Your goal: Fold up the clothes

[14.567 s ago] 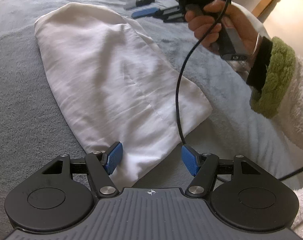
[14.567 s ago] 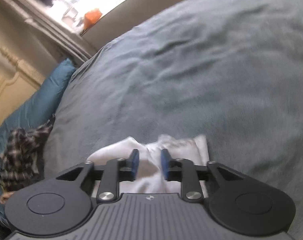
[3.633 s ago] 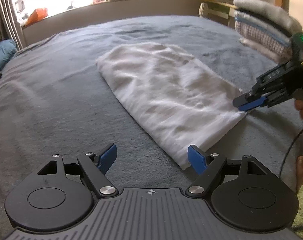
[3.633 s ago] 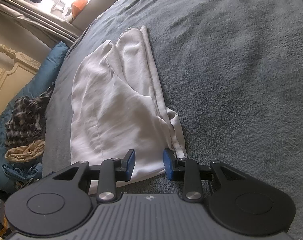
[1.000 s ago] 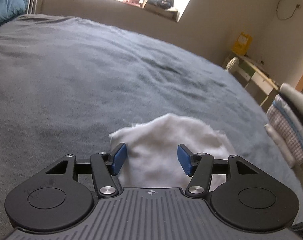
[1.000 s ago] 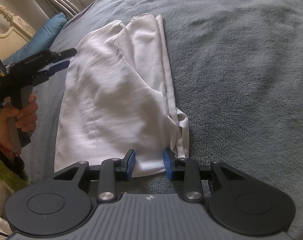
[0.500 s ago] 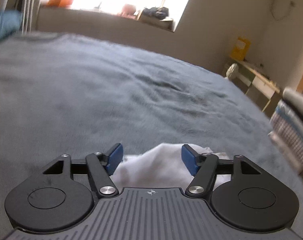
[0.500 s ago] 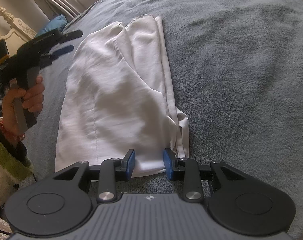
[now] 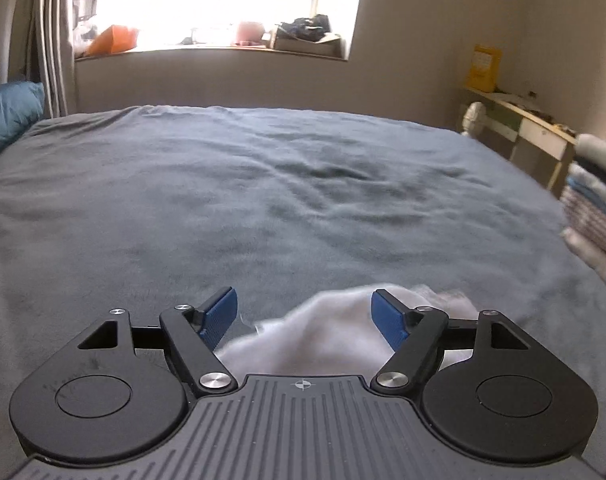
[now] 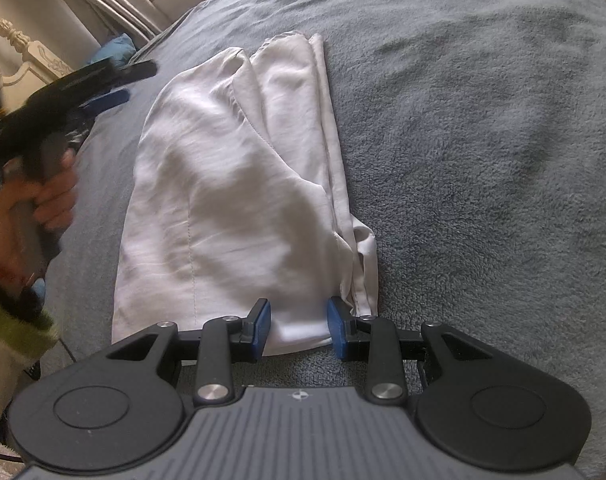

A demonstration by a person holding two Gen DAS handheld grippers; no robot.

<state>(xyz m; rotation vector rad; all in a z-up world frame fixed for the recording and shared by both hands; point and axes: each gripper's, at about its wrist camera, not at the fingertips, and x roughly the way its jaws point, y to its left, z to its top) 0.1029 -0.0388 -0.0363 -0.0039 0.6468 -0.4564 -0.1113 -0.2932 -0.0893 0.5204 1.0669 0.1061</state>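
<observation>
While the right hand-held gripper [image 10: 297,326] sits at the near hem of the white garment [image 10: 231,184], its jaws stand partly apart with the cloth's edge lying between them; whether the pads actually pinch it is hard to tell. From there the garment's long axis runs straight away across the grey bed [image 10: 483,140]. At its far end, off to the left, the left hand-held gripper [image 10: 133,84] hangs above the blanket, jaws wide and empty, so the right hand is nearer the cloth.

Blown-out window [image 9: 219,4] glare, blurred edges
</observation>
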